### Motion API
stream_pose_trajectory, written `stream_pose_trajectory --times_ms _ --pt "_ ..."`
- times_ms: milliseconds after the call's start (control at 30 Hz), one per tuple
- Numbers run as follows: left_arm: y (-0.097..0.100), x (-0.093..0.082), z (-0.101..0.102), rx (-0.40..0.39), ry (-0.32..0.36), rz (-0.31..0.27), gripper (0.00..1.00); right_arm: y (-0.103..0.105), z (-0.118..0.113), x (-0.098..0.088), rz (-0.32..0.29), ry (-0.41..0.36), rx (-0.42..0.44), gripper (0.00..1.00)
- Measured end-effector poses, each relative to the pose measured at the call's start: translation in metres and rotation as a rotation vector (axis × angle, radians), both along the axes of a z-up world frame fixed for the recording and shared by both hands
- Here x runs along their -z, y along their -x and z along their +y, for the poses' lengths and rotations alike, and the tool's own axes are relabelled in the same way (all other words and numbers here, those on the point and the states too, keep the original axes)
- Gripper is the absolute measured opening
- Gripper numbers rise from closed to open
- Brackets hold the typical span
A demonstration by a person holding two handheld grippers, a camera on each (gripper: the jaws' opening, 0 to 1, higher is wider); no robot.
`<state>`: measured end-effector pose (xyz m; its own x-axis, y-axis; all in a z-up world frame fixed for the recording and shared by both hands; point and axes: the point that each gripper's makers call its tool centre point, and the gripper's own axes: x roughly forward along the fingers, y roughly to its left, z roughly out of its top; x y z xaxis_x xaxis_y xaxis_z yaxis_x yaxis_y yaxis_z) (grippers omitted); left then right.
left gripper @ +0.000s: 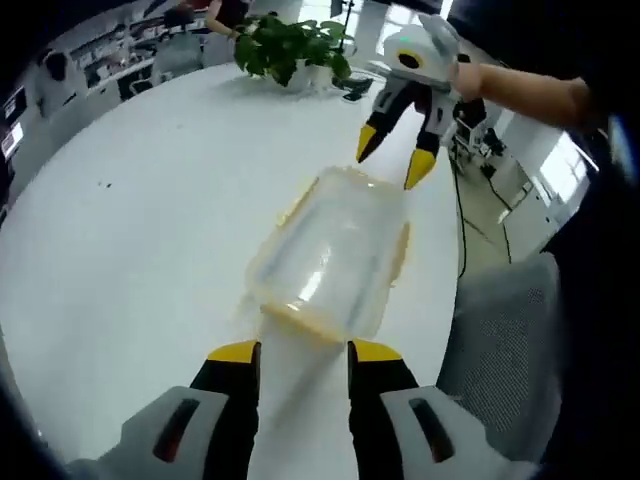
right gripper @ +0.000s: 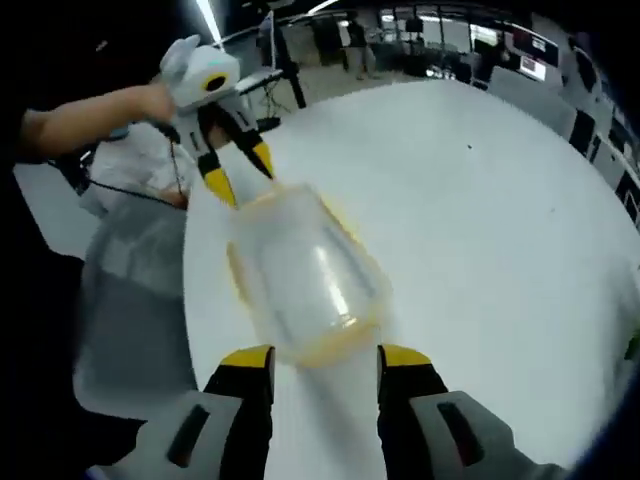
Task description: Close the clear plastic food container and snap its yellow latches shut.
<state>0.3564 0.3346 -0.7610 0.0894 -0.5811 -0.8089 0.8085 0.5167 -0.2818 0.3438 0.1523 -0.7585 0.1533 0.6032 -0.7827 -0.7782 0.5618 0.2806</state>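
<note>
Left gripper view, container (left gripper: 330, 262): clear plastic with yellow trim, lying on the white table (left gripper: 130, 230) near its edge, just ahead of the left gripper (left gripper: 303, 352)
Left gripper view, own claw: jaws parted, nothing between them, yellow tips just short of the near end of the box
Left gripper view, other claw: right gripper (left gripper: 393, 167) reaching in from the far side, jaws spread, tips poised at the far end, contact too blurred to judge
Left gripper view, surroundings: potted plant (left gripper: 293, 47) at the far side of the table, grey chair (left gripper: 500, 350) beside the table edge
Right gripper view, container (right gripper: 305, 275): same box seen from the opposite end, between the two claws, lid apparently resting on top though blur leaves it unsure
Right gripper view, own claw: right gripper (right gripper: 323, 355) parted and empty, tips flanking the near end
Right gripper view, other claw: left gripper (right gripper: 235, 172) at the far end, jaws apart
Latches: yellow pieces visible along the rim, too smeared to tell whether any is snapped down
Progress: likely early to middle; lid seems placed, latching at both ends probably left to do
</note>
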Motion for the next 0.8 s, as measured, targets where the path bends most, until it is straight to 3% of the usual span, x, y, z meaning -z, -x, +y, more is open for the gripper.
stream_pose_trajectory --times_ms 67,167,300,400,500,633,800 --pt "0.001 -0.003 -0.006 -0.137 0.092 0.091 0.32 0.002 0.002 0.001 0.037 -0.040 0.069 0.40" --pt "-0.008 -0.006 -0.006 -0.288 0.176 0.139 0.32 -0.003 0.002 0.001 0.058 -0.092 0.169 0.40" --pt "-0.014 -0.003 -0.005 -0.417 0.205 0.185 0.32 -0.007 -0.005 0.004 0.079 -0.108 0.257 0.38" --pt "-0.015 0.006 -0.003 -0.404 0.160 0.152 0.31 -0.008 -0.005 0.005 0.089 -0.125 0.289 0.35" --pt "-0.011 0.008 -0.008 -0.429 0.169 0.166 0.30 -0.017 -0.012 0.005 0.041 -0.103 0.339 0.28" --pt "-0.007 0.008 -0.018 -0.466 0.192 0.190 0.30 -0.015 -0.006 0.003 0.109 -0.184 0.411 0.31" --pt "-0.005 0.013 -0.022 -0.473 0.170 0.188 0.28 -0.011 -0.004 0.010 0.126 -0.176 0.430 0.28"
